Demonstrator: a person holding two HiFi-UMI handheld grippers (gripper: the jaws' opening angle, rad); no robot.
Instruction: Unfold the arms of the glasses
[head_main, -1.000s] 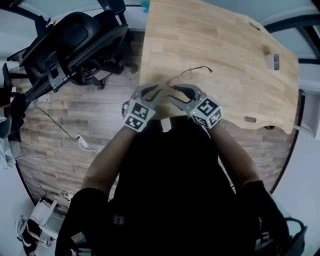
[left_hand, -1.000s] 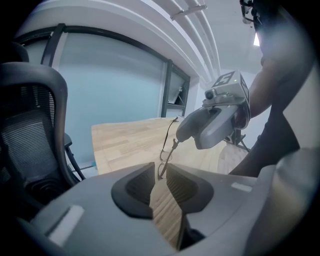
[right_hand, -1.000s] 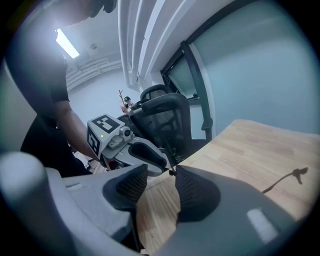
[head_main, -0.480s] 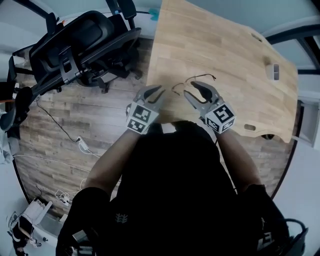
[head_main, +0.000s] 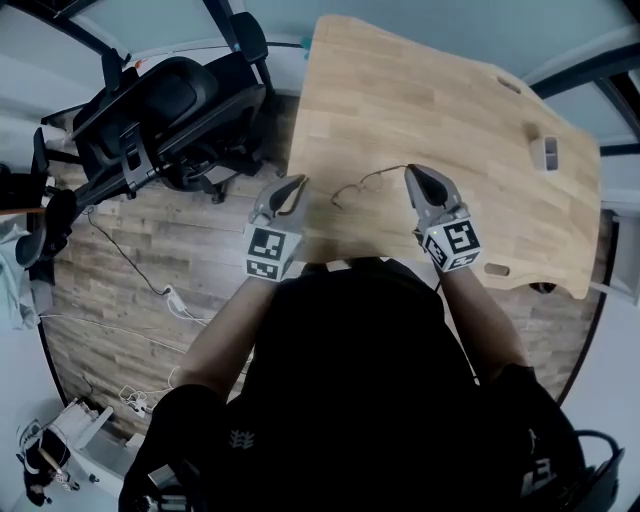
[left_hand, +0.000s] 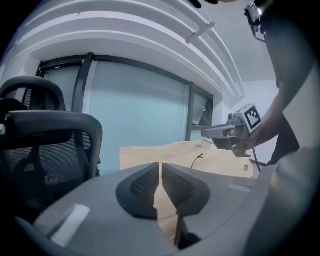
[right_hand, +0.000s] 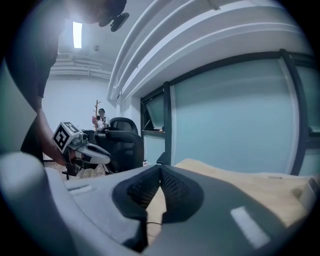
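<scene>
the glasses, a thin wire frame, lie on the near part of the table, between the left tongs and the right tongs. both tongs have just been closing and are pinched together with nothing between them, clear of the frame. one arm appears swung out to the right; the other is too thin to read. step judged: release. next, check both arms; if one is folded, pin the frame and swing it out. an office chair stands left, off the table; nothing obstructs.
</scene>
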